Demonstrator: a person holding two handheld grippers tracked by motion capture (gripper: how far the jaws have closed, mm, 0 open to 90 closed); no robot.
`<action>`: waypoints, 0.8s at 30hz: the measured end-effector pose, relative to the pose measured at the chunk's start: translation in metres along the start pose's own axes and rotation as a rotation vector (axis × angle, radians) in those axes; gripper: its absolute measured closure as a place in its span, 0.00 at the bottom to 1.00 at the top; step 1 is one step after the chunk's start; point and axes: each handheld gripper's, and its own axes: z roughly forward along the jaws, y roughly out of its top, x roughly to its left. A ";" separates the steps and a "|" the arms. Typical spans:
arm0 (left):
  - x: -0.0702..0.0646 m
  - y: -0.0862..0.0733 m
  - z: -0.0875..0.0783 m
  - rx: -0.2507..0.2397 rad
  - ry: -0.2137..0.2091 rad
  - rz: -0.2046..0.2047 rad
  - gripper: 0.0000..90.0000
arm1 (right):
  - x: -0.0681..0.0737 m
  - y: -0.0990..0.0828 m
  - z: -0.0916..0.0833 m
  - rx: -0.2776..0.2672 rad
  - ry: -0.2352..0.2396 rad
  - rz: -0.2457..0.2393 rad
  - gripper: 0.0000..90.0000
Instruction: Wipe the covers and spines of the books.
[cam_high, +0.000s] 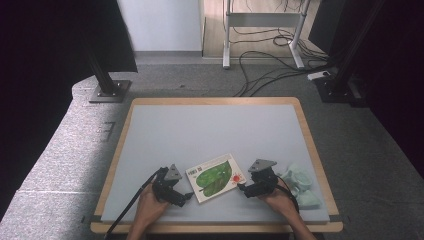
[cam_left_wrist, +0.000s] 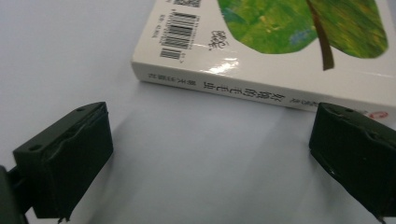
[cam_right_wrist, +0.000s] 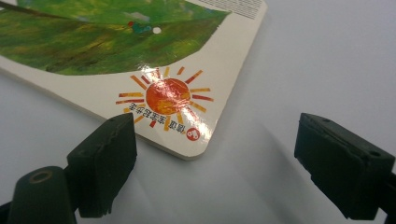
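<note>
At the left of the high view, the left tool (cam_high: 188, 196) lay low on the grey bench (cam_high: 210, 125), held in the person's left hand (cam_high: 150, 207), its jaws wide with nothing between them. In the left gripper view those jaws stood far apart on either side of bare bench, and the book's spine ran across just beyond their tips, not yet touched.

The book (cam_high: 216, 177) lay flat near the front edge of the bench, between the two tools, back cover up with a green leaf, a barcode and a small red sun. Its long axis ran on a slant, from the near-left corner up toward the far right. The near-left corner sat just beside the left tool.

To the right, the right tool (cam_high: 243, 188), in the right hand (cam_high: 280, 200), pointed at the book's right-hand corner by the sun. Its jaws were wide too and held nothing; in the right gripper view (cam_right_wrist: 205, 163) the rounded corner lay between the tips, apart from both. Both tools looked about equally near.

Farther right, a pale green cloth (cam_high: 300, 185) lay crumpled near the bench's edge.
</note>
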 end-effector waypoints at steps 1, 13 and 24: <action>-0.002 0.000 0.000 0.000 -0.005 0.002 0.00 | -0.001 0.000 0.001 0.001 0.000 0.000 0.14; -0.014 0.003 0.003 -0.035 -0.076 0.022 0.00 | -0.004 0.006 -0.004 -0.027 0.054 0.018 0.13; -0.016 0.003 0.005 -0.023 -0.106 0.056 0.00 | -0.001 0.025 0.014 -0.015 0.111 0.025 0.02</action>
